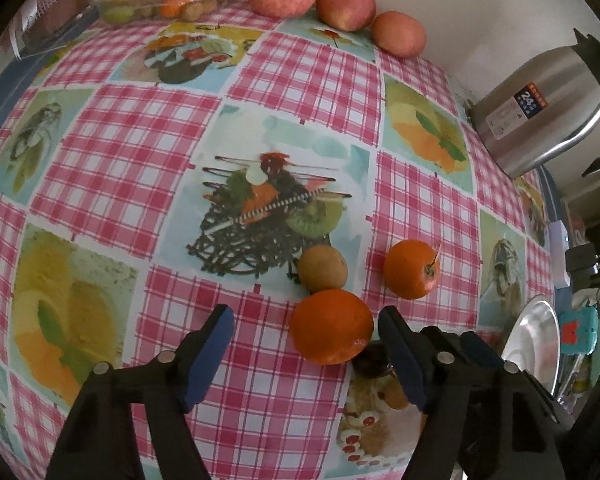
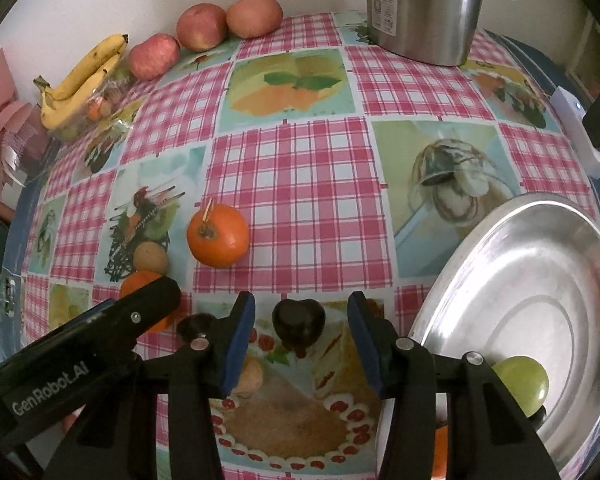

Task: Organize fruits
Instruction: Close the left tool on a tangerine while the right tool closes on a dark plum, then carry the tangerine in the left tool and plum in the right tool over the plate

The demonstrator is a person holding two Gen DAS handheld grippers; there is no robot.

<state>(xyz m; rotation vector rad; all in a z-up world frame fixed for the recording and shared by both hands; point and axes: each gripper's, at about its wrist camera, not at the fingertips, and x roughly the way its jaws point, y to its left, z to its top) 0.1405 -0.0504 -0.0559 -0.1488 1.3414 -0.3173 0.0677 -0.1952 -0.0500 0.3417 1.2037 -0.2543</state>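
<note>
A: Two pairs of tongs are seen over the worktop [image 1: 300,80]. How are the left tongs [image 1: 306,344] set?

B: They are held spread. An orange [image 1: 332,326] is framed between the blue pads, closer to the right pad; whether that pad touches it cannot be told. A small brown fruit [image 1: 323,268] is found at the orange's 12 o'clock, touching it, and a stemmed orange [image 1: 412,269] at its 1 o'clock, apart.

A: And the right tongs [image 2: 302,336]?

B: They are spread too. A dark plum [image 2: 299,322] is bracketed by the pads, with gaps seen on both sides. A metal plate [image 2: 540,280] is placed at 3 o'clock from the plum, and a green grape [image 2: 524,382] is held in it.

A: What is seen farther off?

B: Three apples [image 2: 202,27] are lined along the wall at 11 o'clock, bananas [image 2: 82,80] at 10 o'clock, and a steel flask [image 2: 424,8] at 1 o'clock.
</note>
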